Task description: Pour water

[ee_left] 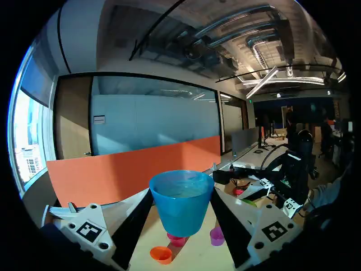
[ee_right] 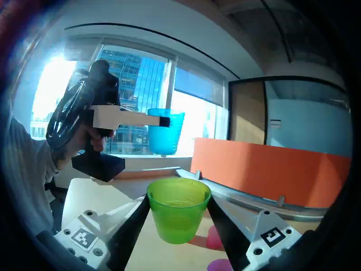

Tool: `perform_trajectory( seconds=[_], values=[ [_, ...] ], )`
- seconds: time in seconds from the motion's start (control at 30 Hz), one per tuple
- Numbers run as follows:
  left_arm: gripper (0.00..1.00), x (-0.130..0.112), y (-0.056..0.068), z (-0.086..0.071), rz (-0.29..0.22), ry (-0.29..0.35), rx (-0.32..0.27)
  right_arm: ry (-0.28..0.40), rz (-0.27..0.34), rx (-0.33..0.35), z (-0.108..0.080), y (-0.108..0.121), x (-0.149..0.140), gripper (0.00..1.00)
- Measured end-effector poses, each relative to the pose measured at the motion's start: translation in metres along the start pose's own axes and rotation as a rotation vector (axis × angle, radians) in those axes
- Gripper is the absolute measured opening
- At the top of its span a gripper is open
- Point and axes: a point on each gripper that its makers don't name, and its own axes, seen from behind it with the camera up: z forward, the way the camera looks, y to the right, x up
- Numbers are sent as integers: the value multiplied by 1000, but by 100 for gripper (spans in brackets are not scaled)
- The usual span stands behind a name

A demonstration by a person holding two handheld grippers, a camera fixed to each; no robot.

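Between the two fingers of the left gripper (ee_left: 180, 203), in the left gripper view, I see the blue cup (ee_left: 182, 207) upright, mouth up. Both fingers press on its sides, so the jaws are clamped on it. The cup is lifted clear of the pale table (ee_left: 198, 255). I cannot tell from here whether it holds any water. Below it on the table stand three small cups: an orange one (ee_left: 161, 254) nearest the camera, a pink one (ee_left: 177, 240) partly hidden under the blue cup's base, and a purple one (ee_left: 217, 235) to the right. An orange partition (ee_left: 135, 171) runs along the far edge of the table, with a glass wall (ee_left: 153, 117) behind it.

Moving to the right gripper view, the right gripper (ee_right: 178, 212) grips a green cup (ee_right: 179, 212), upright, with a finger against each side, jaws closed on it. It hangs above the table, and something pink (ee_right: 212, 237) shows just behind its base. Whether there is water in it I cannot say. Farther off, up and to the left, a hand (ee_right: 85, 137) holds the left gripper, whose finger reaches to the blue cup, which is raised higher than the green one and well apart from it, against the bright window (ee_right: 131, 90). The orange partition lies to the right.
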Motion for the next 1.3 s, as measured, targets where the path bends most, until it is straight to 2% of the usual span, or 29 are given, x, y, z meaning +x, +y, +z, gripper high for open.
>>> perform_trajectory(
  seconds=[0.6, 0.9, 1.3],
  values=[
    [87, -70, 4, -24, 22, -64, -12, -25, 4, -52, -21, 12, 1, 90],
    [87, -93, 8, -39, 46, -60, -20, -39, 5, -68, -27, 12, -2, 90],
    [87, -127, 13, -54, 39, -82, -39, -57, 6, -77, -31, 10, -7, 90]
  ],
)
